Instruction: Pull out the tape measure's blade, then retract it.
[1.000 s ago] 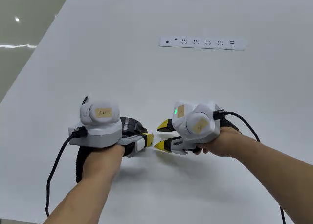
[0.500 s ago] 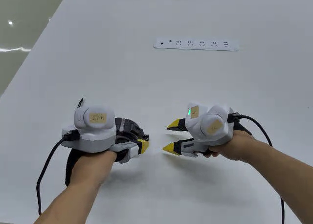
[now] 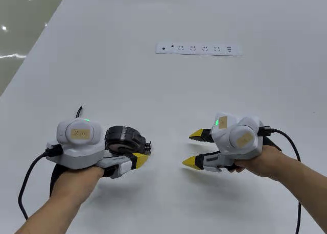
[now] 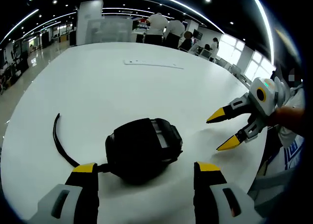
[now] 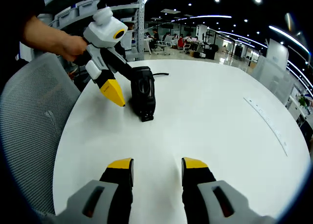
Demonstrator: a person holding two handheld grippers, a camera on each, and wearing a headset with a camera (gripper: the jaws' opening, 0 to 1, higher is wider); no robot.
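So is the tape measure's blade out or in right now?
In. No blade sticks out of the tape measure; the open right claw sits apart from it, holding nothing.

White workbench point(image 3: 204, 91) with a power strip point(image 3: 198, 48), grey mesh chair point(image 5: 29, 101), ceiling strip lights point(image 5: 210, 16)

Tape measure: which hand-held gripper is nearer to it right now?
Left. The left hand-held gripper straddles the tape measure, one jaw on either side. The right hand-held gripper hangs apart from it, open, with bare table between.
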